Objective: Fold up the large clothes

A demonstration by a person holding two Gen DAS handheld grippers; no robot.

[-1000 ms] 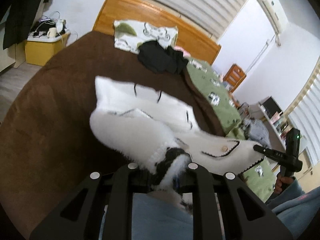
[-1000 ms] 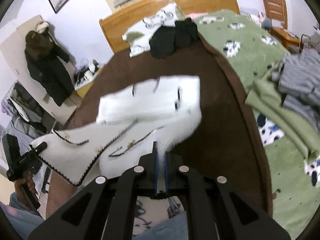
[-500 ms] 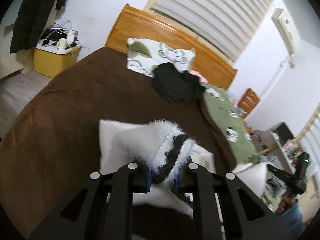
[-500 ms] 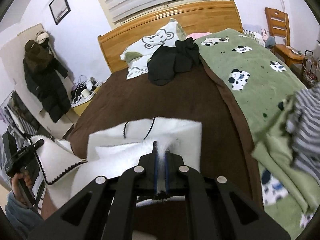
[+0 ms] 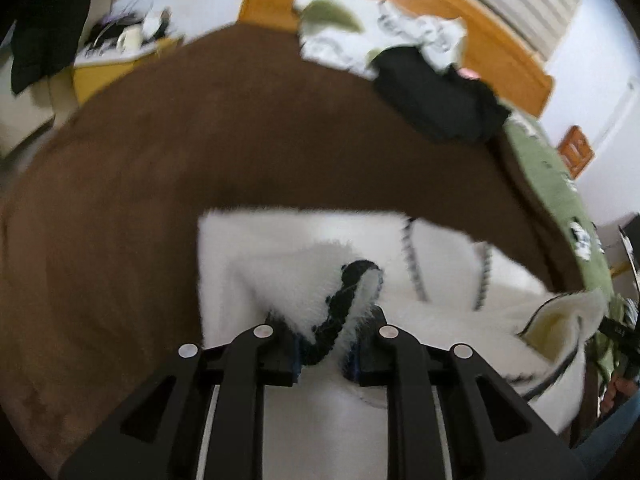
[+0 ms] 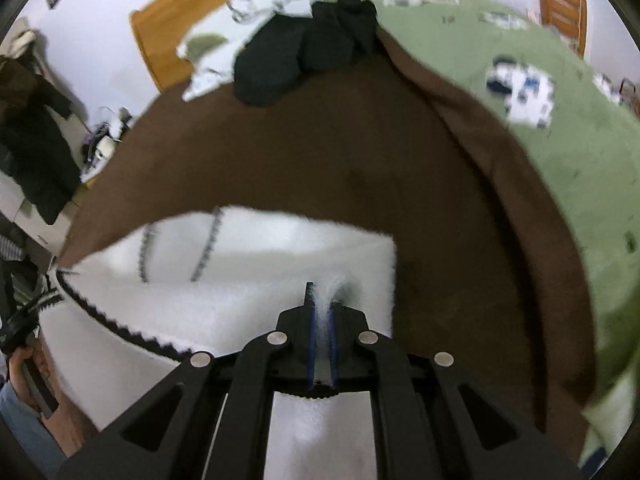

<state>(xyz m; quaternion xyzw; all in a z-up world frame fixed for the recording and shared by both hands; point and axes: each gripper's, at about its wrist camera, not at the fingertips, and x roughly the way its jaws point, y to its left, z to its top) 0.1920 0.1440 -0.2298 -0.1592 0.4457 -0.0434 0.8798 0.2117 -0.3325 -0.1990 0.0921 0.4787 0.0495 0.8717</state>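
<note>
A white fluffy jacket (image 5: 304, 240) with black trim lies on the brown blanket (image 5: 160, 160), its near part folded over the far part. My left gripper (image 5: 326, 346) grips a bunch of white fleece and black trim, and its jaws are starting to open with the bunch still between the pads. In the right wrist view, the jacket (image 6: 260, 280) spreads to the left, and my right gripper (image 6: 322, 320) is shut on a thin white edge near the jacket's right corner. Both grippers point steeply down, low over the bed.
A black clothes pile (image 6: 304, 52) and a printed pillow (image 5: 340, 40) lie by the wooden headboard (image 5: 500, 48). A green blanket (image 6: 560, 120) covers the bed's right side. A yellow bedside cabinet (image 5: 108, 72) and a hanging dark coat (image 6: 36, 140) stand at the left.
Both grippers have dropped and moved forward with the jacket's edge. The raised half now lies folded down on the rest of the jacket on the blanket.
</note>
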